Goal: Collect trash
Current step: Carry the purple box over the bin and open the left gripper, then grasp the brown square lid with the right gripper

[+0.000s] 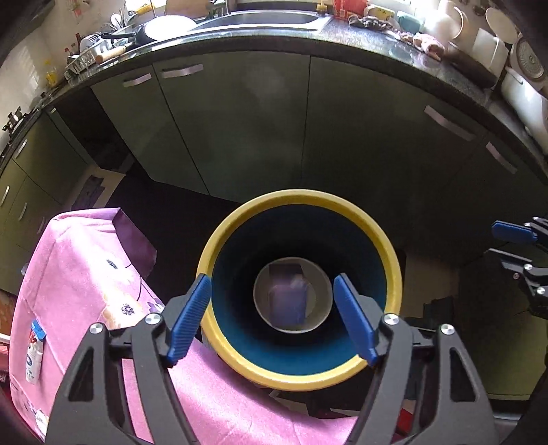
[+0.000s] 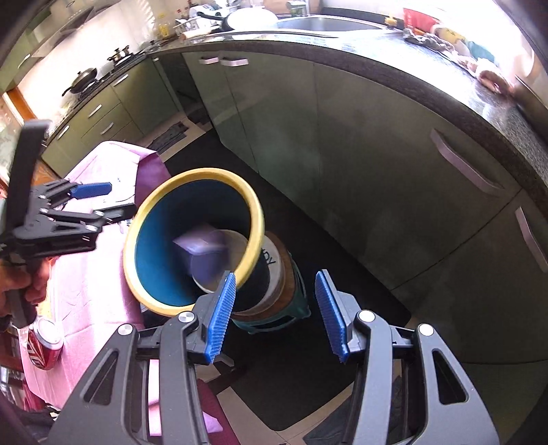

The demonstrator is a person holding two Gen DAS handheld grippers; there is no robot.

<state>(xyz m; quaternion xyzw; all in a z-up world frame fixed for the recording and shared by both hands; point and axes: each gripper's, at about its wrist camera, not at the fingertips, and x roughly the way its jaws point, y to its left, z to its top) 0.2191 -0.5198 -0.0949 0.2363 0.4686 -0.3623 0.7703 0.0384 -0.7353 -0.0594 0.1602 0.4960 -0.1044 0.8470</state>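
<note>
1. At the far left of the right wrist view, a red drinks can (image 2: 44, 345) stands on the pink flowered cloth (image 2: 85, 274) that covers a piece of furniture; in the left wrist view a white, blue and red packet (image 1: 34, 352) lies on the same cloth near its left edge.
2. A hand (image 2: 20, 284) holds the left gripper (image 2: 106, 200) above the cloth. Its jaws stand apart with nothing between them, and the left wrist view looks straight down between its blue pads (image 1: 190, 321) into the bin.
3. The bin (image 2: 191, 239), a round tub with a yellow rim and blue inner wall, stands just beside the cloth-covered furniture and in front of the green cabinets (image 2: 274, 137). It rests on top of a white container with dark lettering (image 2: 274, 260), which sits on a teal stand (image 2: 298, 308).
4. A purple, box-like piece of trash (image 1: 287, 301) is inside the bin, over its pale bottom; it is blurred in both views, so whether it lies still cannot be told.
5. The right gripper (image 2: 277, 315) is open and empty, just to the right of the bin, its left pad overlapping the yellow rim in the picture; whether it touches cannot be told.
6. Behind runs the dark counter (image 2: 376, 58), with a sink (image 2: 325, 22), a dish rack (image 1: 92, 51) and a white plate (image 1: 167, 25).
</note>
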